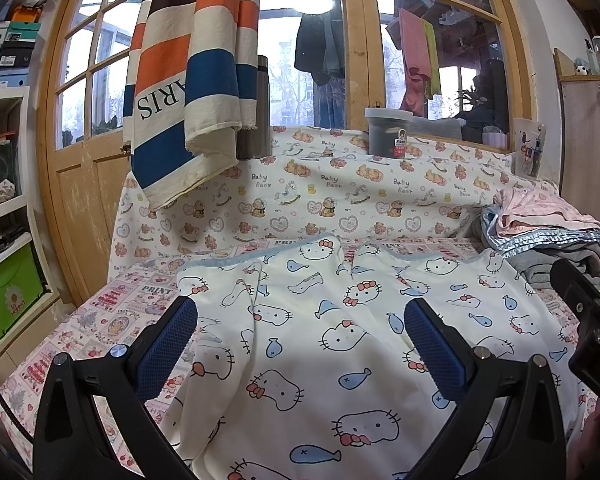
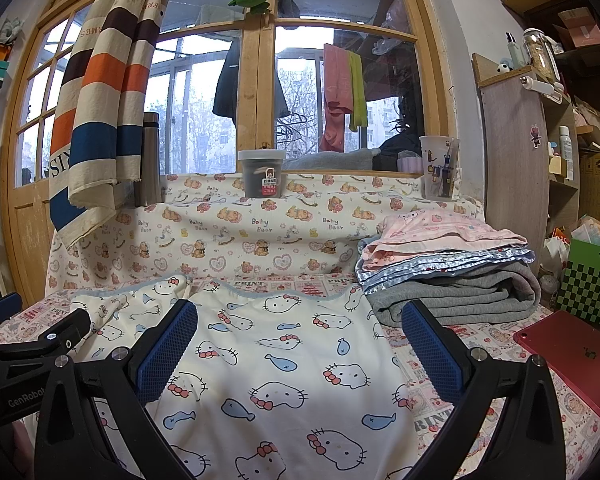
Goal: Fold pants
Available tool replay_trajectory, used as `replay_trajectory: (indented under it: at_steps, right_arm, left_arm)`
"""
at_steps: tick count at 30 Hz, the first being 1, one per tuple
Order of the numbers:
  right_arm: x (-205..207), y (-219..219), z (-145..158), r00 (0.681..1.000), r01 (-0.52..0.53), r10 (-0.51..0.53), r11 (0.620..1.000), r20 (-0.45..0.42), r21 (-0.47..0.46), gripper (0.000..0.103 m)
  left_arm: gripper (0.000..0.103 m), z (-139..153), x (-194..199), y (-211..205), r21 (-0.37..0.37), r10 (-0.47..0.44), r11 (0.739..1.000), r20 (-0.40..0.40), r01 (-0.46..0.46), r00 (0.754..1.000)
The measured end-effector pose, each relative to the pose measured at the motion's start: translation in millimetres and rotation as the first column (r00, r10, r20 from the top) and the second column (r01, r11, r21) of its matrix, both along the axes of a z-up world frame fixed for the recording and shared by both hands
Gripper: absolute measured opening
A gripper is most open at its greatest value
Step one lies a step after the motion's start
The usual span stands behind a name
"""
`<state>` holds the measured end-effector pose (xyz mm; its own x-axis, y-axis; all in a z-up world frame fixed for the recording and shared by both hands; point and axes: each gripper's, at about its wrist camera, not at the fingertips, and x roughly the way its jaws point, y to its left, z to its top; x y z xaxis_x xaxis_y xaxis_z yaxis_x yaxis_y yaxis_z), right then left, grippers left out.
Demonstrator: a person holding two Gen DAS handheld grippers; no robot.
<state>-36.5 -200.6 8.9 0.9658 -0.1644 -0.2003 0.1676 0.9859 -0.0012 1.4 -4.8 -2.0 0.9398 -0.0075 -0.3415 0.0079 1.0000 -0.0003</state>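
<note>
Blue textured pads are lining the black fingers of both grippers, and on each the fingers are standing wide apart with nothing between them. The left gripper [image 1: 300, 344] is hovering over the pants [image 1: 340, 344], tilted slightly down toward the cloth; the right gripper [image 2: 298, 346] is hovering beside it over the same pants [image 2: 284, 368], closer to their right edge.

The pants are soft cream cotton printed with cat faces and blue fish, and they are lying spread flat, a little wrinkled, on the bed [image 2: 432, 420], whose sheet is showing a pink patchwork print. A pale blue trim is running along their far edge.

A red tablet [image 2: 572, 364] is lying flat on the bed to the right. Just beyond the pants on that side, a stack of folded clothes [image 2: 452, 276] is sitting: thick grey knit at the bottom, shiny blue ruffles, pink print on top.

Farther back, on the cloth-draped ledge, a round lidded tub [image 2: 261, 174] holding something dark is standing, with a clear cup [image 2: 438, 168] of pens to its right. A striped towel [image 2: 100, 92] is hanging at the left before the window.
</note>
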Motion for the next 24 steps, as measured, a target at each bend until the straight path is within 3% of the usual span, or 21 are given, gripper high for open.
replay_trajectory:
  at_steps: [24]
  right_arm:
    - [-0.2,-0.1,0.5,1.0,0.0,0.0,1.0,0.0,0.0,0.102]
  left_arm:
    - [0.103,1.1,-1.1,0.5,0.0,0.003,1.0,0.0,-0.003,1.0]
